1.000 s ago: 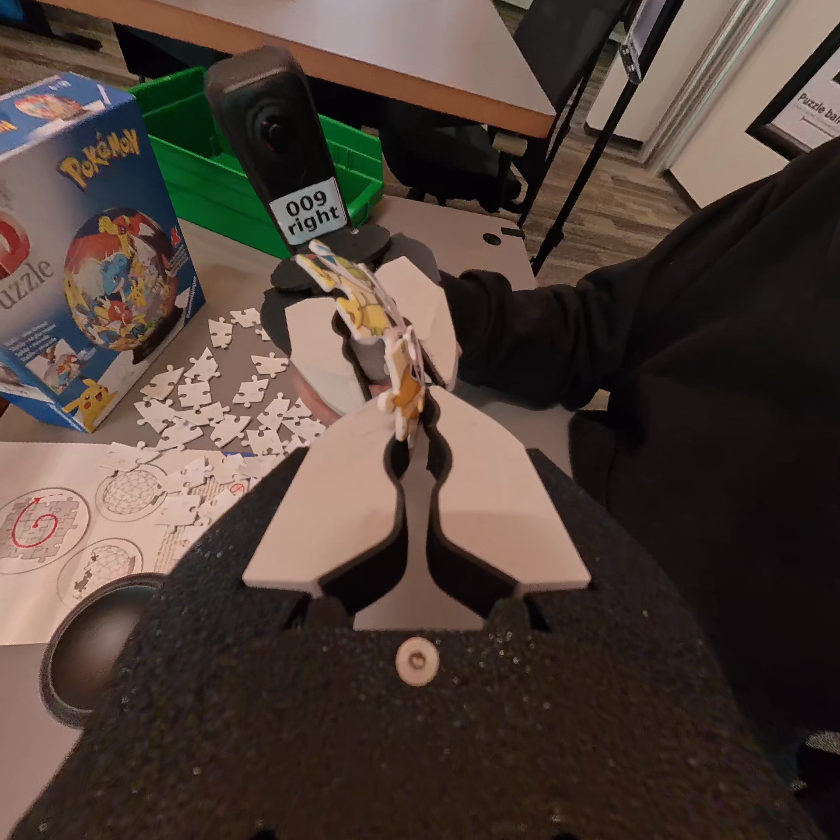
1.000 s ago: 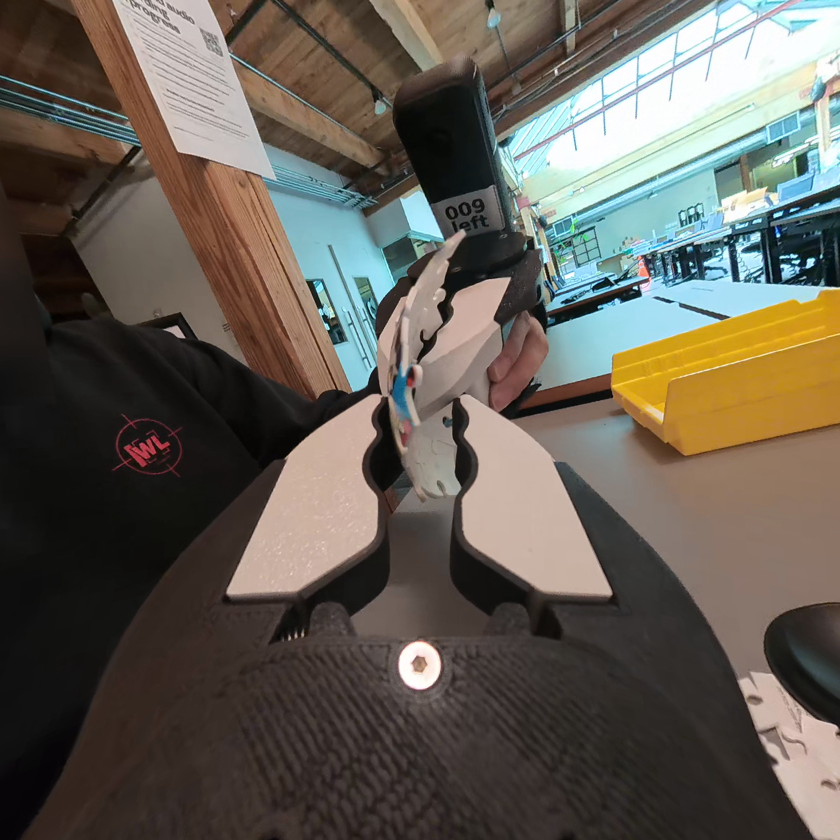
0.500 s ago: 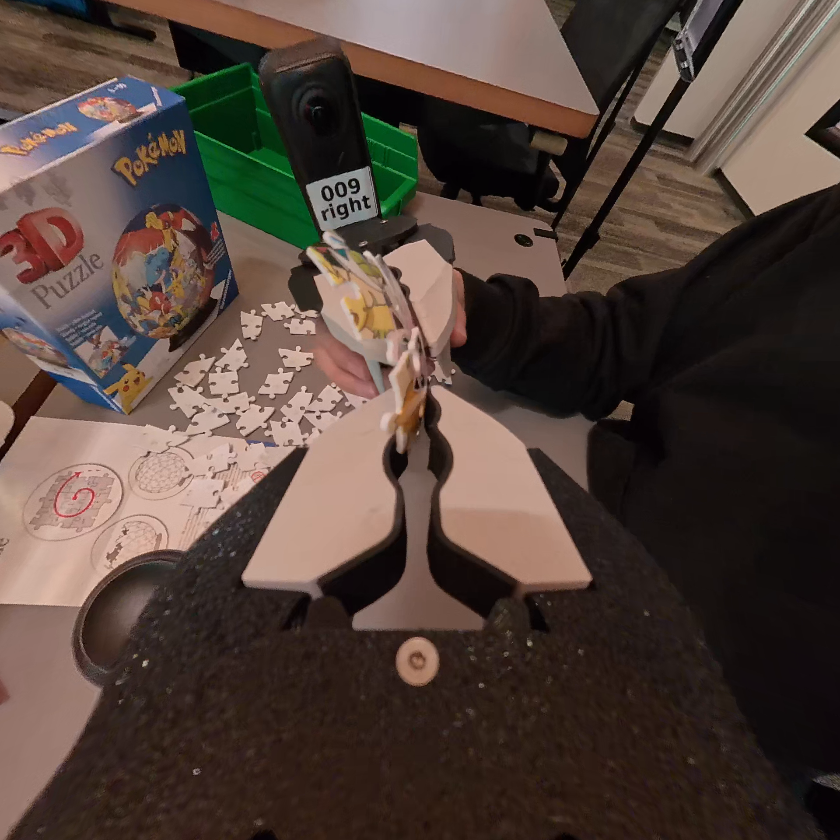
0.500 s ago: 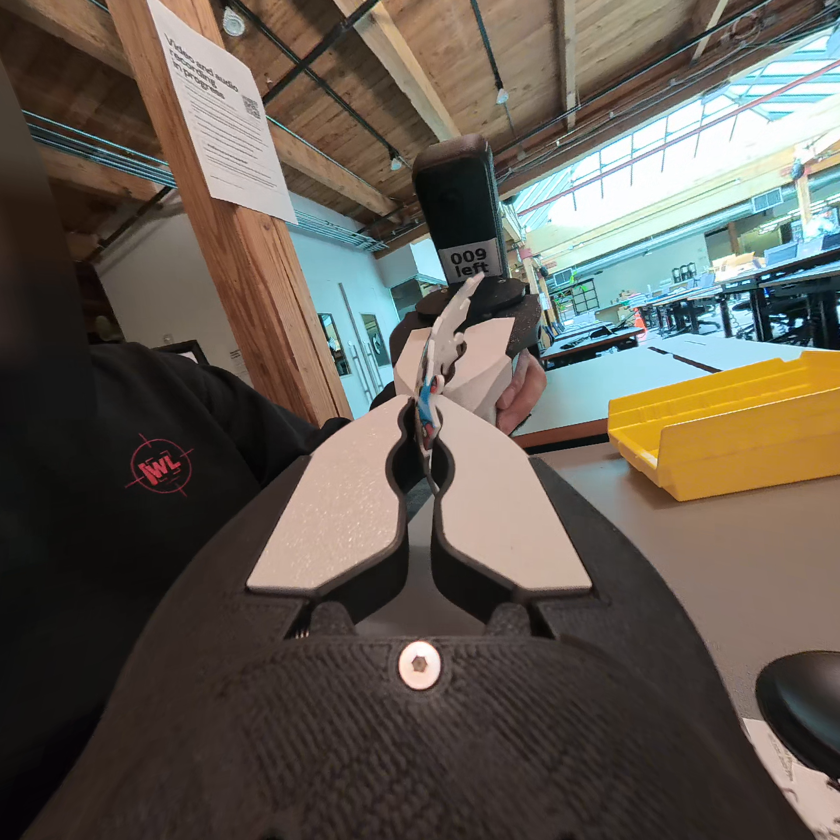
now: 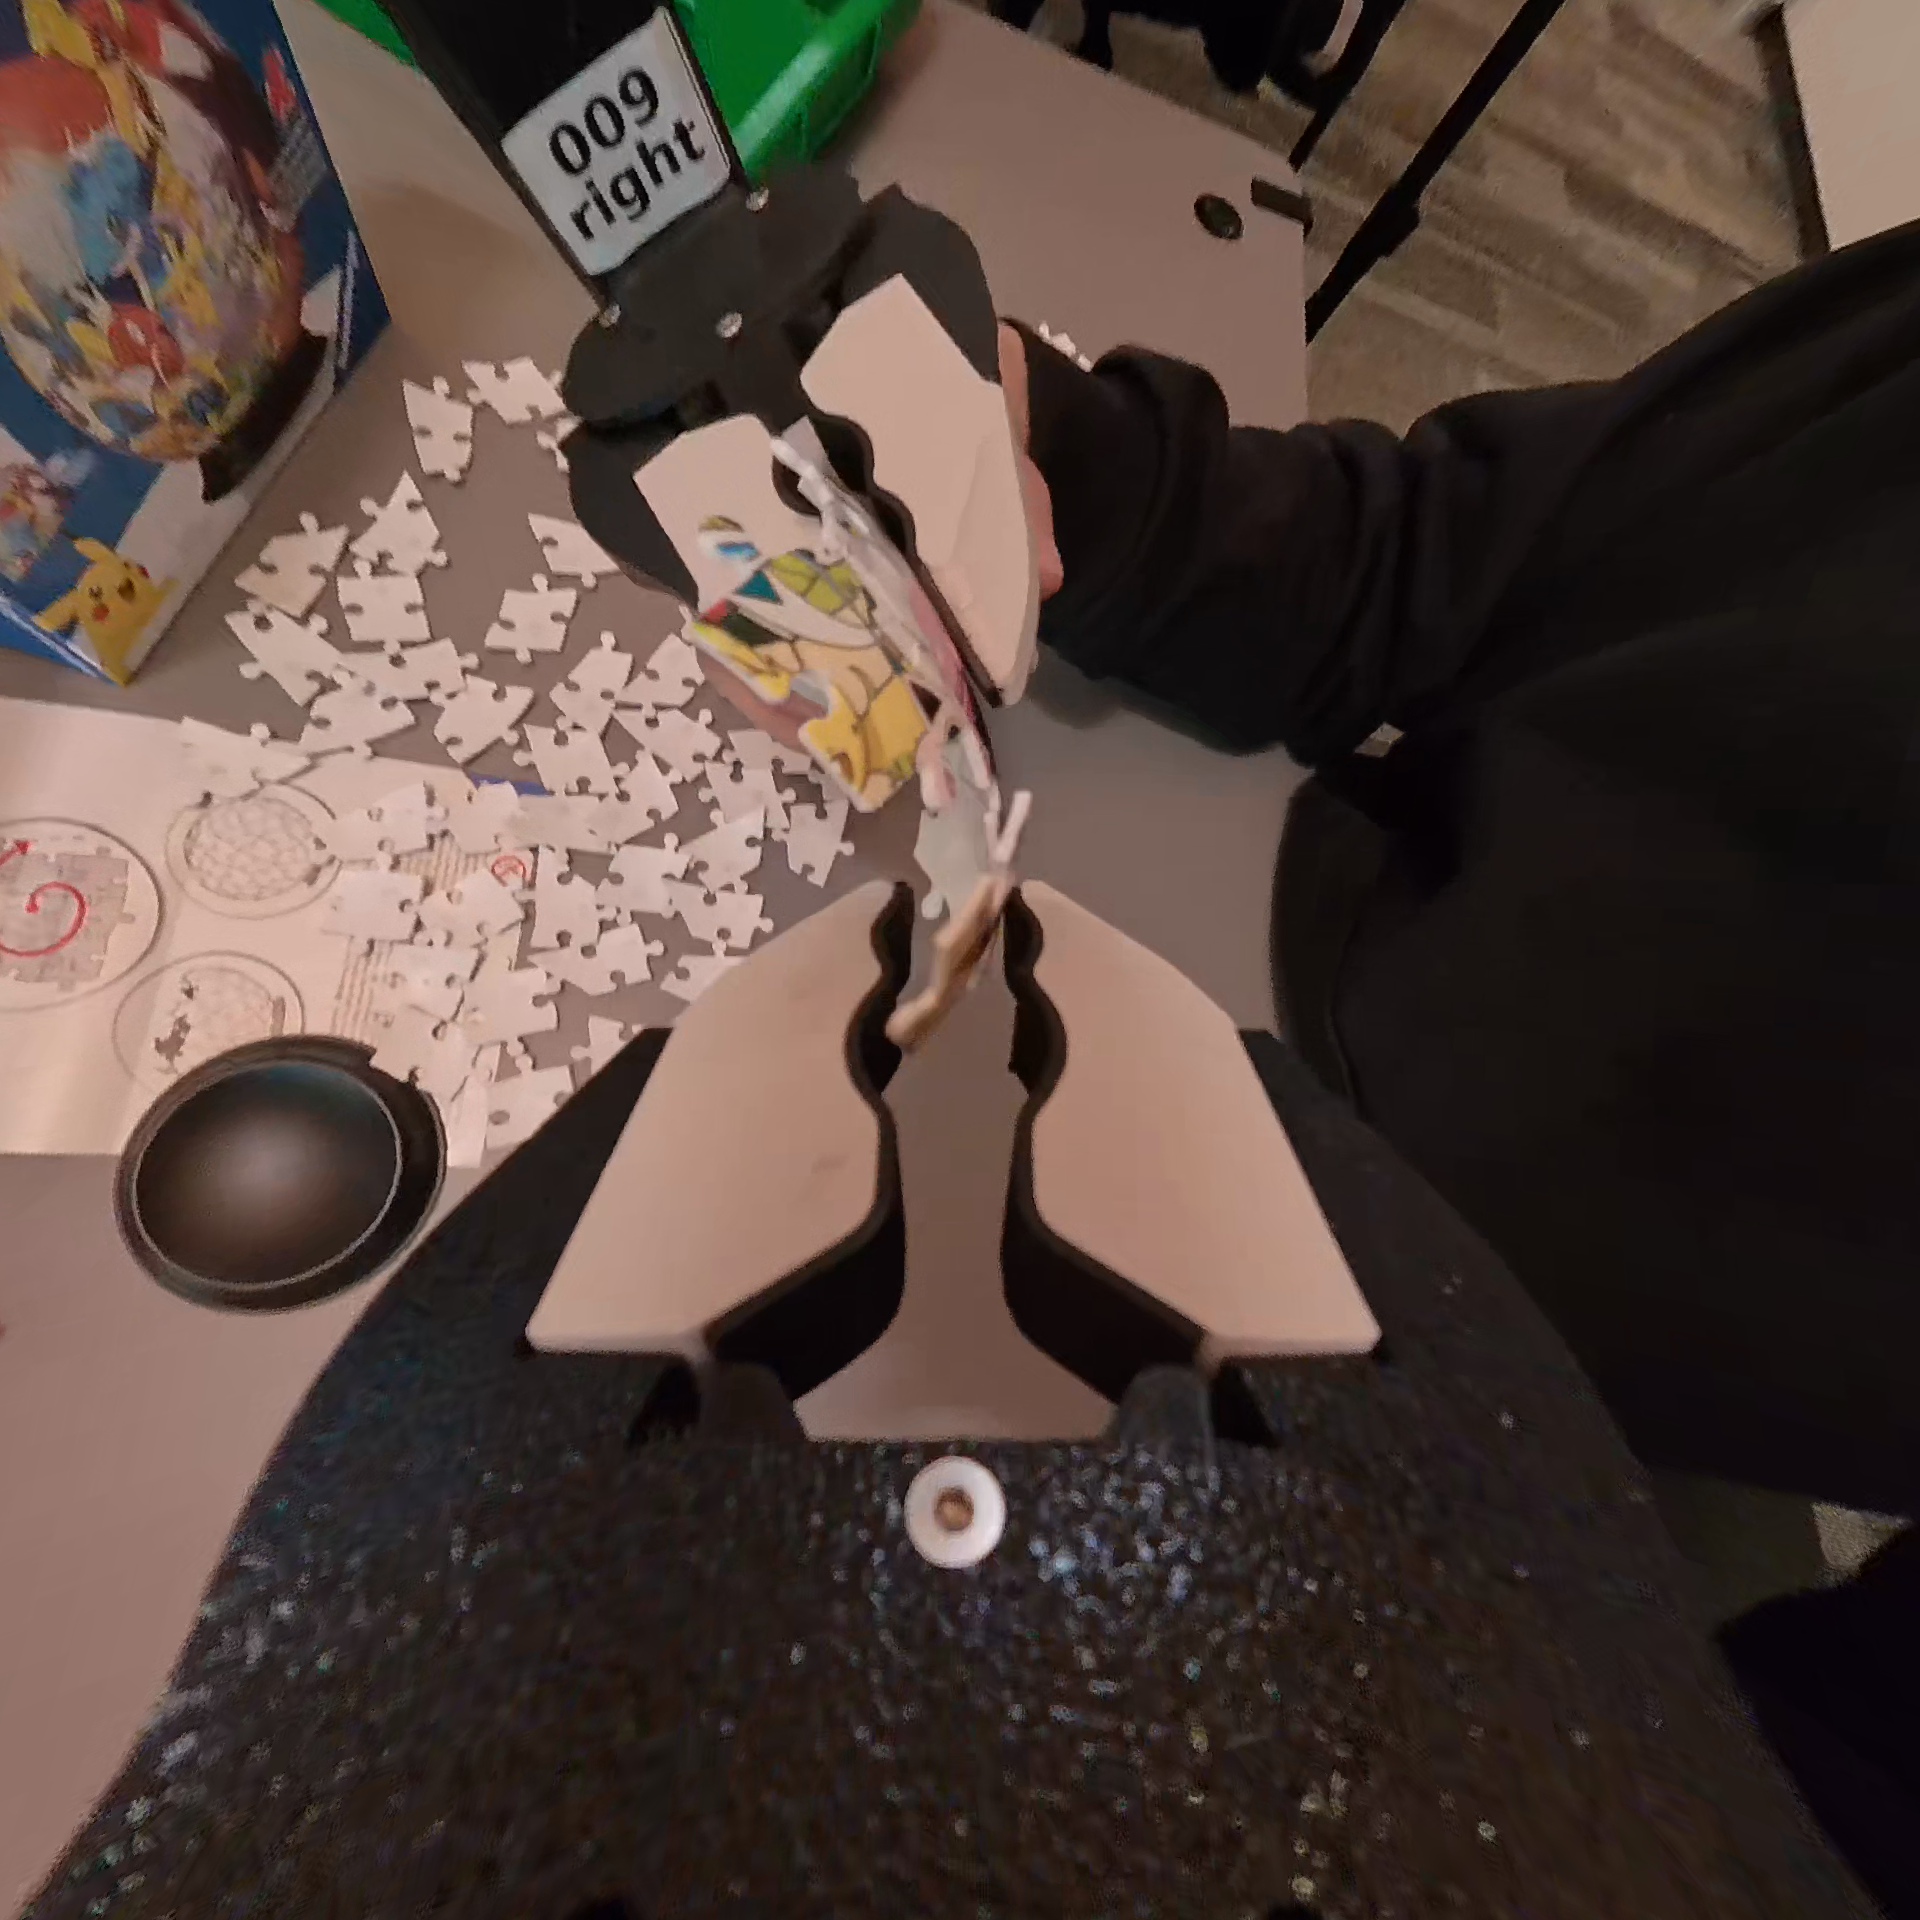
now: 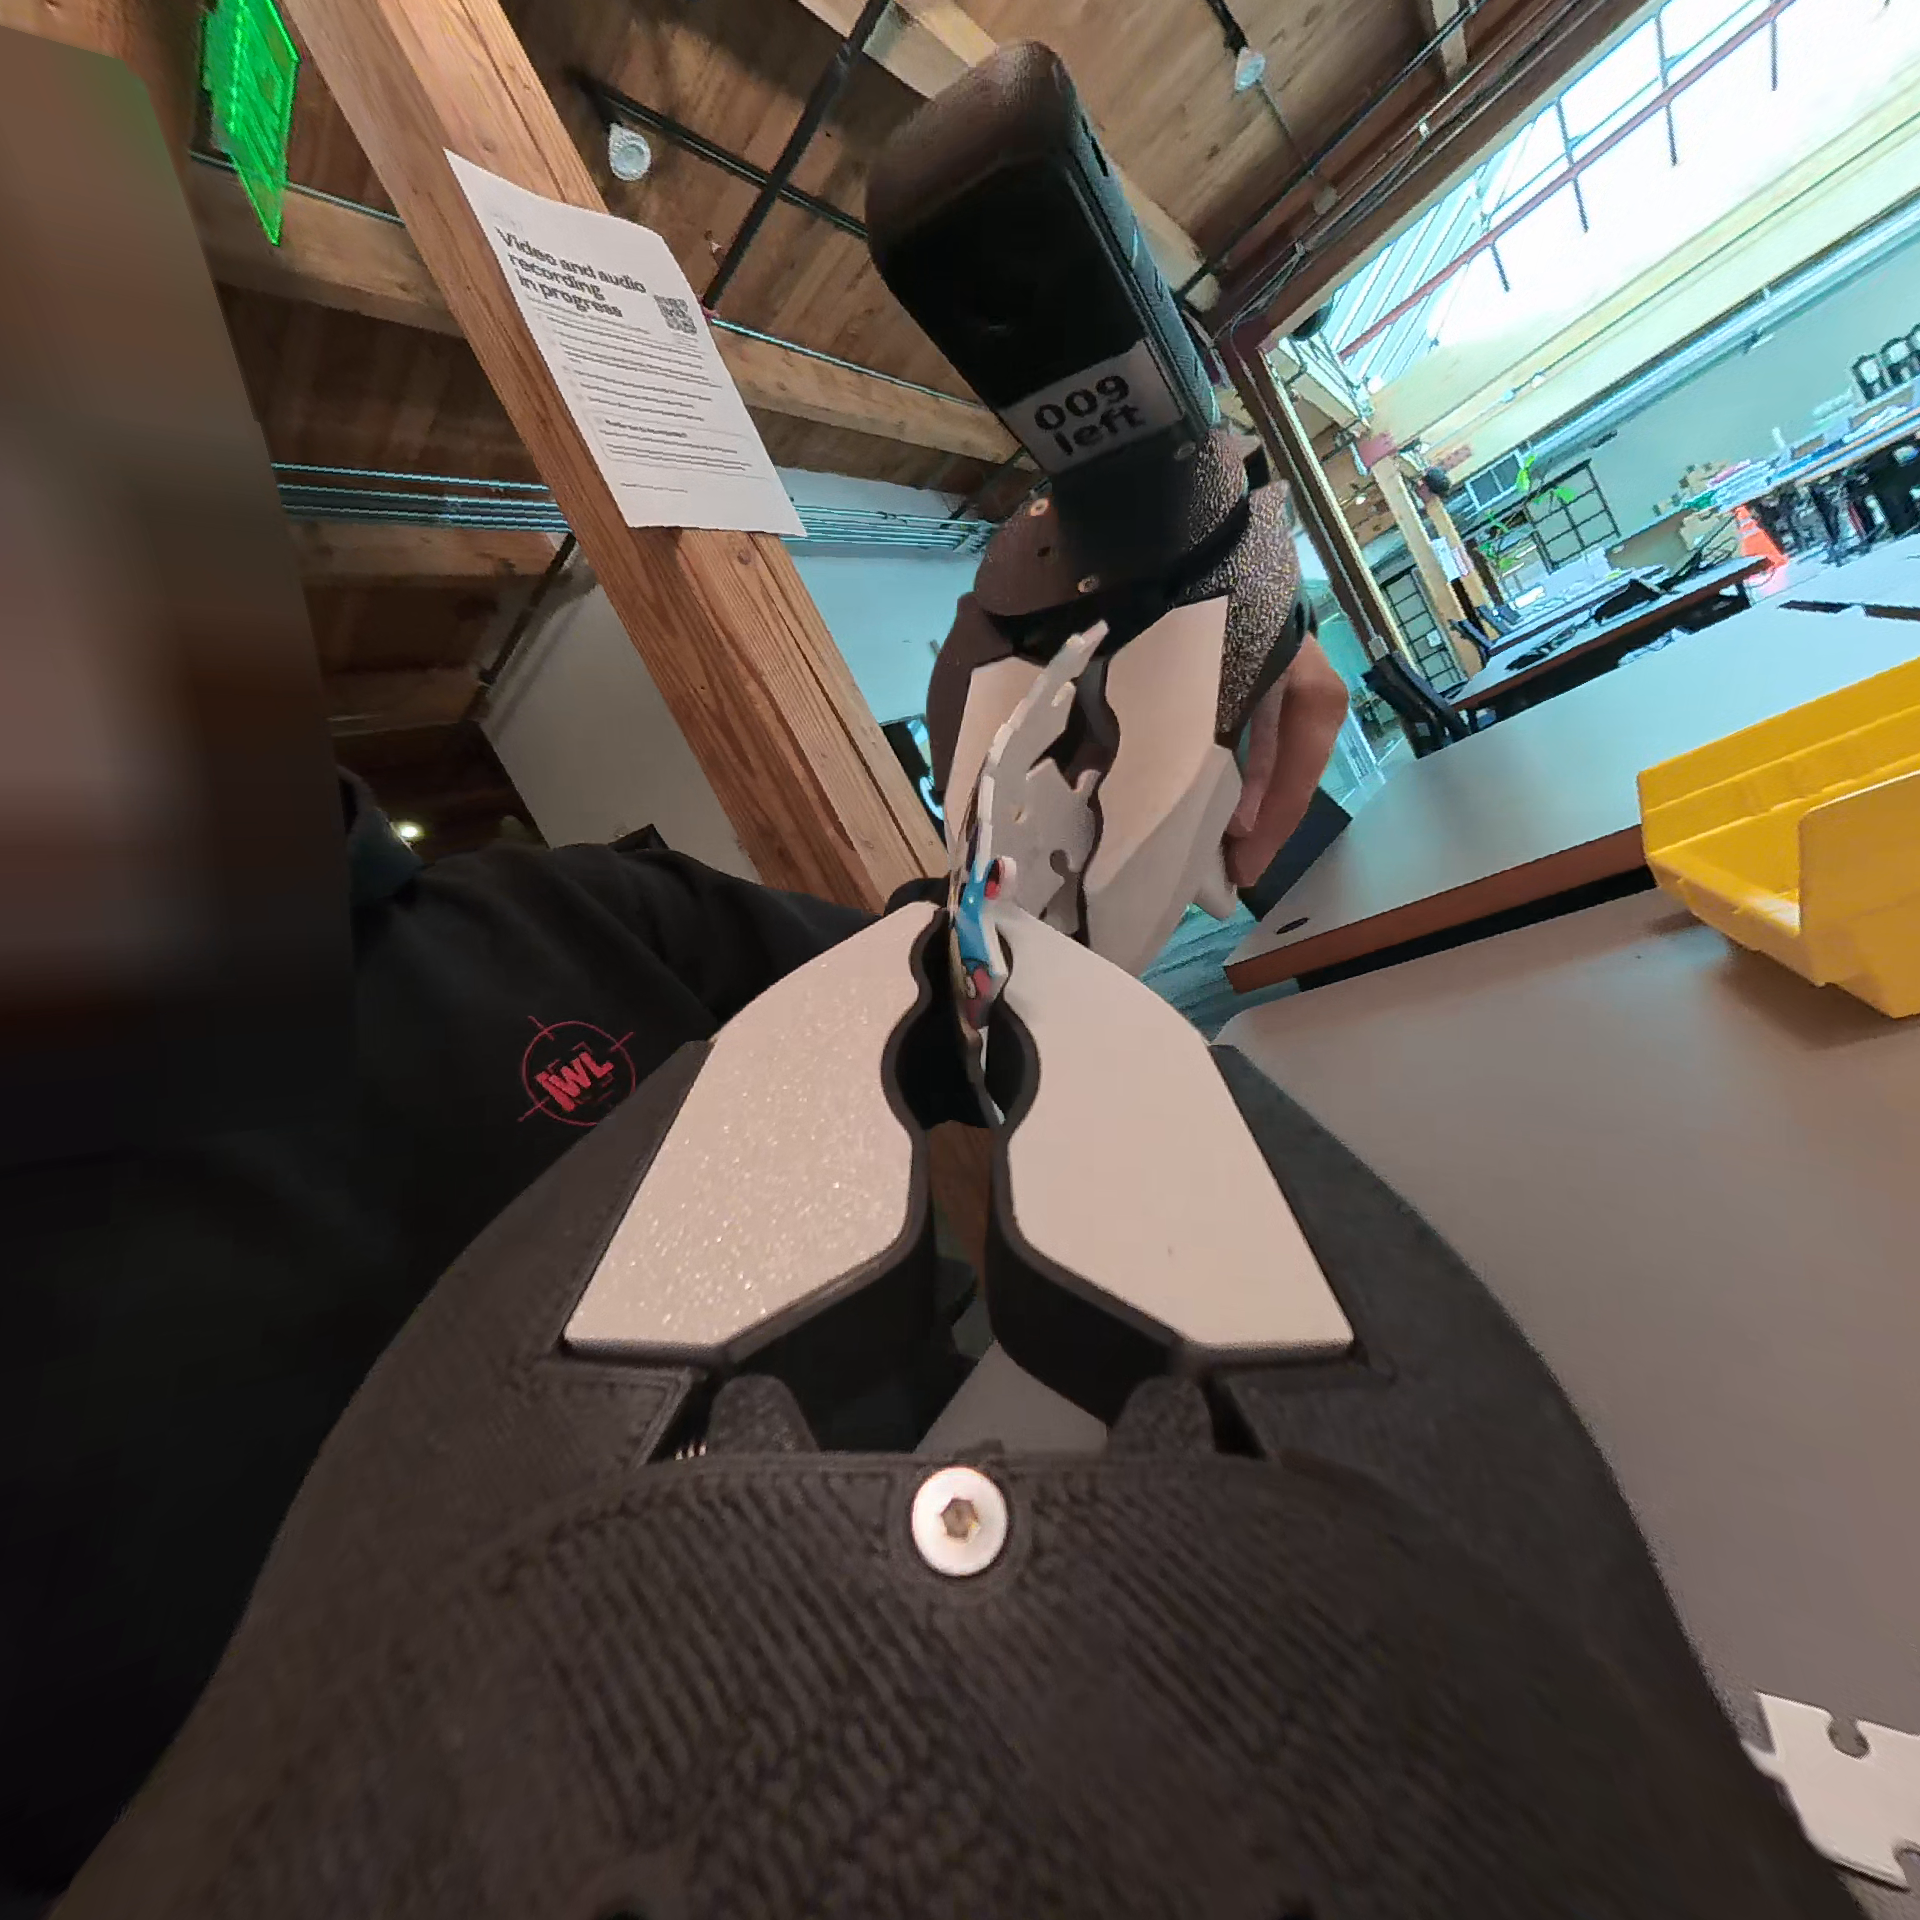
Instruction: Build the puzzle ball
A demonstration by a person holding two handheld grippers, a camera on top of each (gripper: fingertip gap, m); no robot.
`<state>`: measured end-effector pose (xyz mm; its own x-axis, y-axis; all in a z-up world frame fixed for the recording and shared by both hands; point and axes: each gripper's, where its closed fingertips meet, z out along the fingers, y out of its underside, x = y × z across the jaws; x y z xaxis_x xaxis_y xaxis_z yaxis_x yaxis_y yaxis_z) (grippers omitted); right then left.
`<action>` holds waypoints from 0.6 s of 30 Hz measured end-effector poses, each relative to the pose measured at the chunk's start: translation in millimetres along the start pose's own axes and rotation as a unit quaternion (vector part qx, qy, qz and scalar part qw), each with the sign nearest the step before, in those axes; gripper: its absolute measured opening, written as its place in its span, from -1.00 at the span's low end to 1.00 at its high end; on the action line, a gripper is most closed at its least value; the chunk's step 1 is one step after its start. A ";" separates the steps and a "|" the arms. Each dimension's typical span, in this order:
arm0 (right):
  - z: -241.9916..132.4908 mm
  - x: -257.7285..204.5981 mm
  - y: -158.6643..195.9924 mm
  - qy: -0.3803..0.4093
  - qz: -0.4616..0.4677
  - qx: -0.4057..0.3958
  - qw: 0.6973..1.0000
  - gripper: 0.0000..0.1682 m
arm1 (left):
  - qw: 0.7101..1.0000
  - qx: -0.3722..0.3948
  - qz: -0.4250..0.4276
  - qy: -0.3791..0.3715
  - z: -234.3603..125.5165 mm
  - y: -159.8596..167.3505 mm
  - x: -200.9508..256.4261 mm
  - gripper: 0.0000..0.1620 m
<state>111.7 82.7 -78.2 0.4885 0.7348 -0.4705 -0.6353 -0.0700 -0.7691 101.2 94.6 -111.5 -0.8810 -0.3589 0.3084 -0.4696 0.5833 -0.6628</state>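
Two grippers meet above the grey table (image 5: 1091, 187), tips facing each other. Left gripper (image 5: 956, 935) has its jaws parted with a gap; a tan puzzle piece (image 5: 951, 961) sits between the tips, leaning toward the right finger, and whether it is actually pinched I cannot tell. Right gripper (image 6: 971, 971) is clamped on the joined puzzle strip (image 5: 831, 675), a curved run of several pieces with yellow and white print, seen edge-on in the right wrist view with a blue and red patch. The strip's lower end reaches down to the tan piece at the left gripper's tips; contact looks likely but blurred. Loose puzzle pieces (image 5: 582, 748) lie white side up on the table, partly over the instruction sheet (image 5: 94, 894). Black ball stand (image 5: 270, 1174) sits on the sheet's near edge. Puzzle box (image 5: 135, 312) stands at far left, green bin (image 5: 821, 62) behind it. Yellow bin (image 6: 1797, 831) on the table at right. Person's black sleeve (image 5: 1455, 540) behind the right gripper.
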 end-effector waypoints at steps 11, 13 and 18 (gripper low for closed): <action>-6.9 11.8 10.5 0.036 0.001 -0.035 0.999 -0.96 | 0.998 0.012 -0.061 0.015 -4.2 8.2 -2.6 -0.90; -8.0 13.9 18.0 0.054 -0.009 -0.065 0.996 -0.96 | 0.997 0.017 -0.078 0.024 -2.8 16.0 -2.9 -0.95; -6.7 23.7 29.4 0.047 0.030 -0.074 0.996 -0.96 | 0.989 0.098 -0.107 0.017 1.7 20.8 -15.5 -0.98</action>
<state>108.6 93.5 -114.9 0.5110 0.6602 -0.5504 -0.5738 -0.2148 -0.7903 105.3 111.0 -131.3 -0.7663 -0.4311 0.4764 -0.6275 0.3431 -0.6989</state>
